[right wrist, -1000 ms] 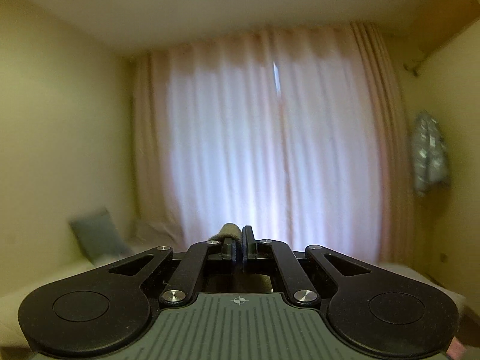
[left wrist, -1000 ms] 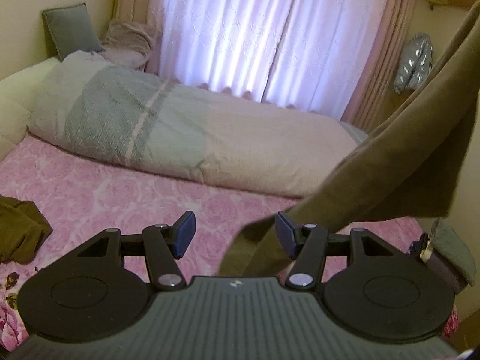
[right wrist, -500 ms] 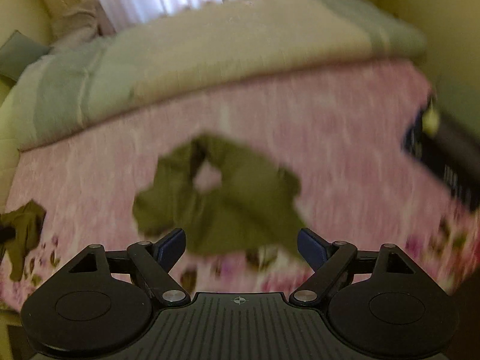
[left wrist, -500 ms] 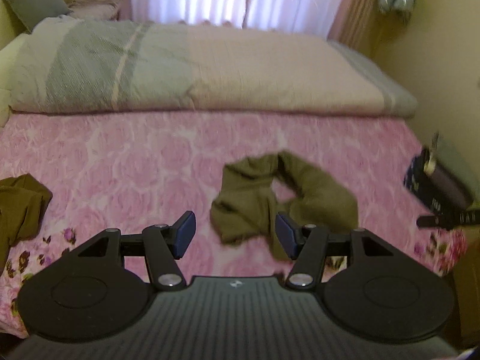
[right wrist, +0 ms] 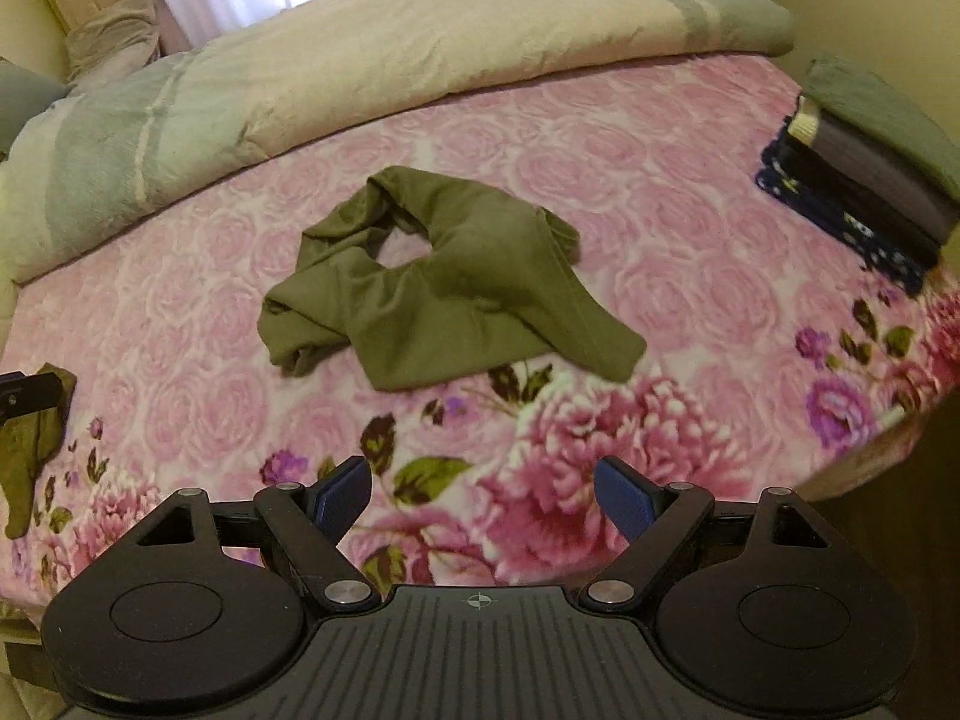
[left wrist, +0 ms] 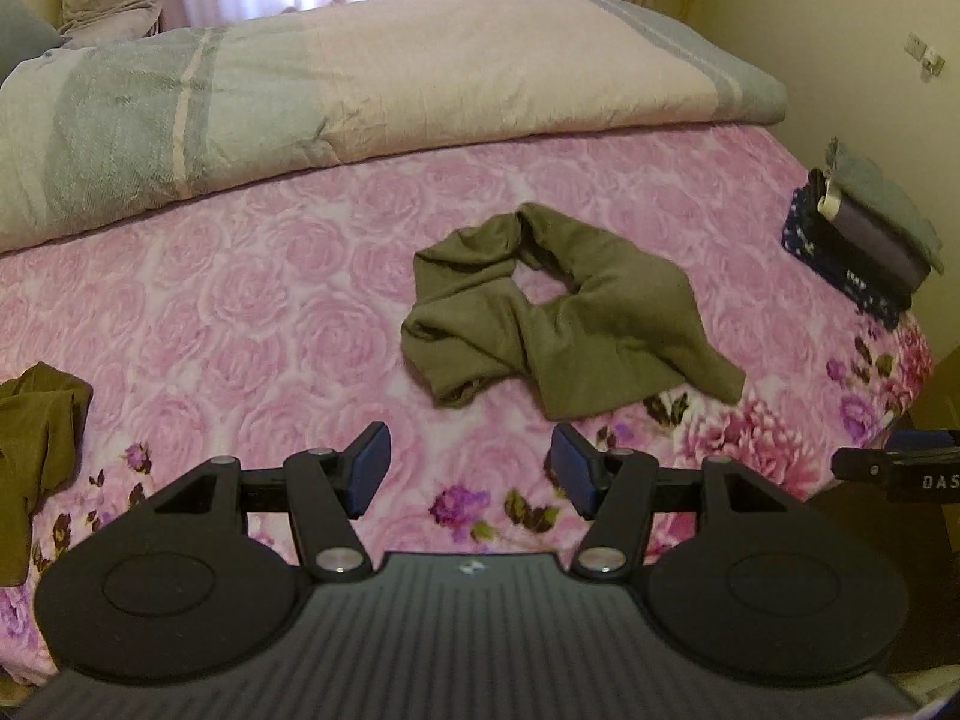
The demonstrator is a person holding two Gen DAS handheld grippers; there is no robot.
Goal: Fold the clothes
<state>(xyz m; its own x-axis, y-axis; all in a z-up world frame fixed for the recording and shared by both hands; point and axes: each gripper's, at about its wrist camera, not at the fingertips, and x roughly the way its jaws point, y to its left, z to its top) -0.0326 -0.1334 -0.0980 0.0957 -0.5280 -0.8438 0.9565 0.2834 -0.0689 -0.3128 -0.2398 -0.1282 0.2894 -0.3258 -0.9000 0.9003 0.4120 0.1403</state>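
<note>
Olive, soft knit garment (left wrist: 558, 324) crumpled in a loop on rose-patterned fleece bedspread (left wrist: 240, 324), both tongs (left wrist: 470, 474) (right wrist: 483, 495) spread wide, empty.

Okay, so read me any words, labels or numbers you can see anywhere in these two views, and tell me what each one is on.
"DAS", cut off by the picture's edge: white letters on the black right gripper body seen at the right of the left wrist view.
White marks on the dark blue folded item at the bottom of the stack of folded clothes: too small to read.
No other text is visible.
</note>
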